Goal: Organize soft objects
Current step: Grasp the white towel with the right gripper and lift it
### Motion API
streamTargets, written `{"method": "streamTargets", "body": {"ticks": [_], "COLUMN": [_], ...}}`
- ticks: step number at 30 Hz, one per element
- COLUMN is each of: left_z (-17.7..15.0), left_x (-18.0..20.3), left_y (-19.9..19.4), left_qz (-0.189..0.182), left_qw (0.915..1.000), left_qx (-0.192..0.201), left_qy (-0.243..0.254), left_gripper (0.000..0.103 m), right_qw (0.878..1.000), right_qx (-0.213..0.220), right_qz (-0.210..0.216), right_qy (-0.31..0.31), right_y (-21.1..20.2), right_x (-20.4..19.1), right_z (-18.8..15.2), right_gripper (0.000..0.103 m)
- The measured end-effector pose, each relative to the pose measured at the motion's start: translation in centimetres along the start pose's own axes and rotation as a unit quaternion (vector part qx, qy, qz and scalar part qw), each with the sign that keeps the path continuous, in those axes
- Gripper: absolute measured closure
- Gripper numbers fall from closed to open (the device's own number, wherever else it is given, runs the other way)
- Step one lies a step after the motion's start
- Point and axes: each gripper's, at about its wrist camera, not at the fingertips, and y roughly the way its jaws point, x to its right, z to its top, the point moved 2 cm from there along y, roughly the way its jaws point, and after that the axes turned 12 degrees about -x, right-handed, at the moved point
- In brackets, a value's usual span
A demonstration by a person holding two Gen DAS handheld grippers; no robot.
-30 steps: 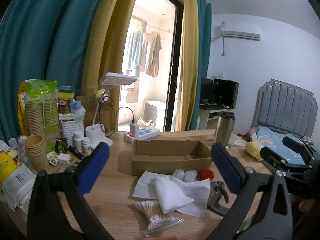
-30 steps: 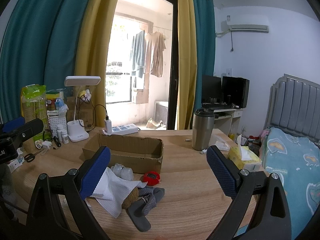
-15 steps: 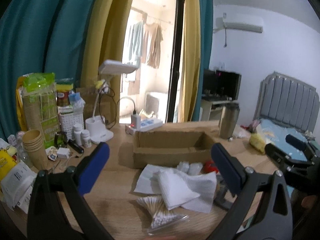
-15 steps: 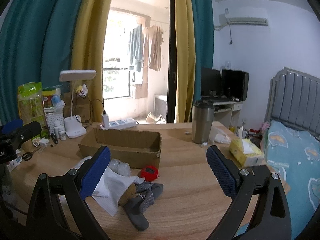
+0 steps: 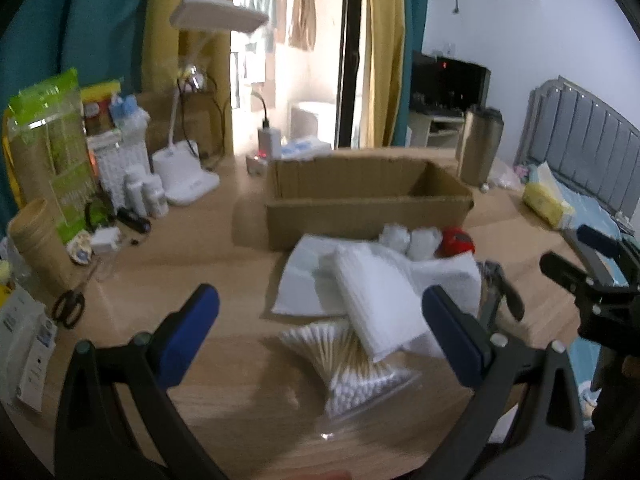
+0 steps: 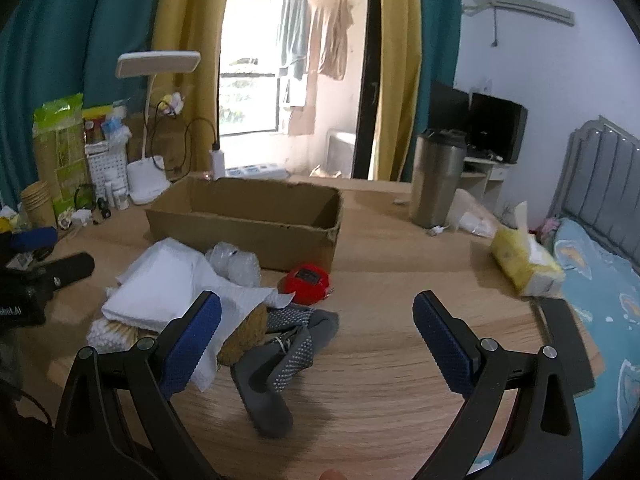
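Your left gripper (image 5: 320,340) hangs low over the table (image 5: 192,264) with its 2 blue fingers spread wide and holding nothing. Straight ahead and slightly right of its centre line lies the bag of cotton swabs (image 5: 352,368), fanned so its long axis runs from near right to far left. Just beyond, resting partly on that bag, is the folded white cloth (image 5: 376,300), its long axis pointing away from you toward the cardboard box (image 5: 368,204).

Your right gripper (image 6: 318,336) is also spread apart and empty. The grey sock bundle (image 6: 280,356) sits between its fingers' line of sight, closer to the left finger, with the red tape measure (image 6: 306,278) beyond it.

The left gripper looks nearer to the cloth and swabs, so that pile is probably its pick; approach across the cloth's short side.

Compared with 1 second ago, both cameras have dropped and moved forward: the pile fills more of each view, and the box looms closer. Nothing on the table has shifted, and the box appears empty.
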Motion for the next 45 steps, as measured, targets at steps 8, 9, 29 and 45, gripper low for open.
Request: {"method": "streamTargets", "body": {"ticks": [8,9,29,45], "left_z": [-1.6,-1.7,-2.5,-1.4], "left_x": [-2.3,-2.6,-10.9,-5.7], "left_y": [0.4,0.4,1.2,1.5], "left_qz": [0.016,0.017,0.021,0.015], "left_qw": [0.9994,0.9992,0.9959,0.999], "left_qx": [-0.018,-0.018,-0.022,-0.031], "left_qy": [-0.025,-0.03,-0.085,-0.028], "left_gripper": [0.001,0.001,0.001,0.001], "right_qw": [0.997,0.997,0.976,0.977], "right_qx": [-0.016,-0.016,-0.113,-0.06], "right_qz": [0.054,0.064,0.167,0.194], "right_qy": [-0.043,-0.051,-0.086,-0.057], "right_y": [1.7,1.8,7.9,5.0], "right_x": [-3.4,-4.2,-13.7,-9.0], "right_z": [1.3,1.5,3.8,3.6], "right_gripper": [0.005,0.005,0.023,0.095]}}
